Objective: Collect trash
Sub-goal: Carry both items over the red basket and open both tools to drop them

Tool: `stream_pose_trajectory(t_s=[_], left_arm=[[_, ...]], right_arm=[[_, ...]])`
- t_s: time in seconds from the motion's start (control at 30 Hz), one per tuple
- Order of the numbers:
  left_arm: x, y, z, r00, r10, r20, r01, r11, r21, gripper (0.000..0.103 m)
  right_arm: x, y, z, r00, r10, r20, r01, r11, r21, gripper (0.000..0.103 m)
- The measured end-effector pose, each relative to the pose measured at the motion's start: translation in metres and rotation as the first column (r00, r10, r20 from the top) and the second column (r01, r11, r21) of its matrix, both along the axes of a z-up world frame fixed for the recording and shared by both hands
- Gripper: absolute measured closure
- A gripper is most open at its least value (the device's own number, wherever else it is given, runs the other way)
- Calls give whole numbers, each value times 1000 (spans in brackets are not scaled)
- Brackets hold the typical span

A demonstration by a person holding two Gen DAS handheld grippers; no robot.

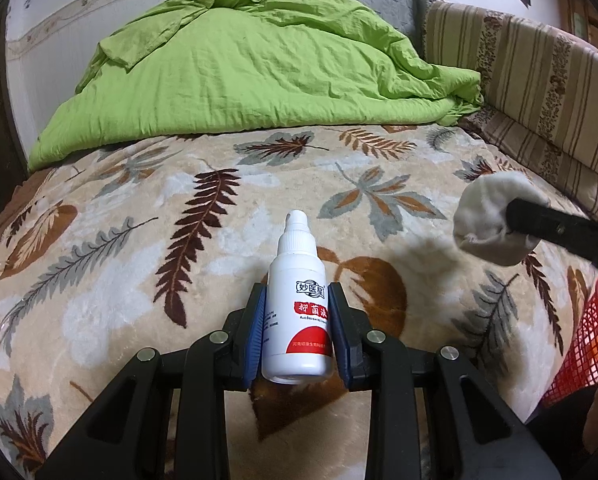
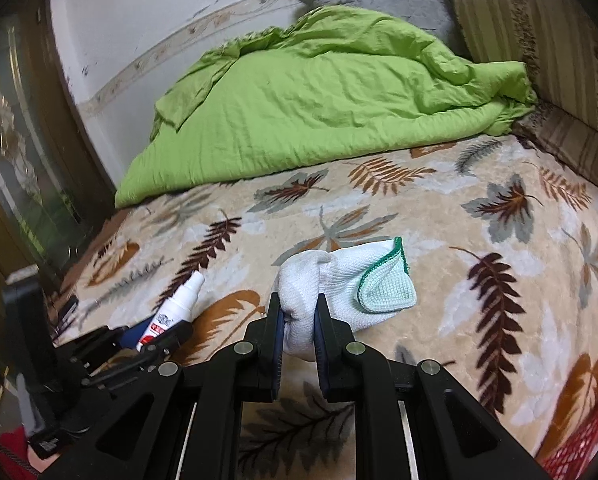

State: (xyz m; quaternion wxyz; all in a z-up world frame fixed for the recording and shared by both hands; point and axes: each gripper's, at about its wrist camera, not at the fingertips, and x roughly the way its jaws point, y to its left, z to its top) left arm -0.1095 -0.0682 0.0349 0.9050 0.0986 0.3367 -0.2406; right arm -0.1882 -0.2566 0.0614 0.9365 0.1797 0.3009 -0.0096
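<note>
While the left gripper (image 1: 297, 312) pinches the spray bottle (image 1: 297, 300) and the right gripper (image 2: 299, 320) pinches the white glove (image 2: 339, 284), either could slip short of the red basket (image 1: 579, 340).

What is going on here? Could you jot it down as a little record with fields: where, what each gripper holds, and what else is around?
Place: bed with leaf-patterned blanket
Left gripper: shut on white spray bottle, nozzle pointing away
Right gripper: shut on white sock with green-trimmed cuff
Bin: red mesh basket, at the right edge
Behind: green quilt, striped cushions
</note>
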Motion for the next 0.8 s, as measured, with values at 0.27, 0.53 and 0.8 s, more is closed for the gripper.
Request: stream_pose_trajectory(t_s=[0.27,0.53,0.8], left_arm=[[-29,-27,18,995,-95,42,94,995,23,74],[-73,-88,45,961,-274,37,275,962,-4,74],[-142,-193,70,800,-591,-102,580,805,-122,74]], right_arm=[[-67,-35,14,997,-79,7,79,994,79,88],[-159,-96,35,964,-263,28,260,962,80,88],[-261,-175,30,864,-503,-13,501,858,115,88]])
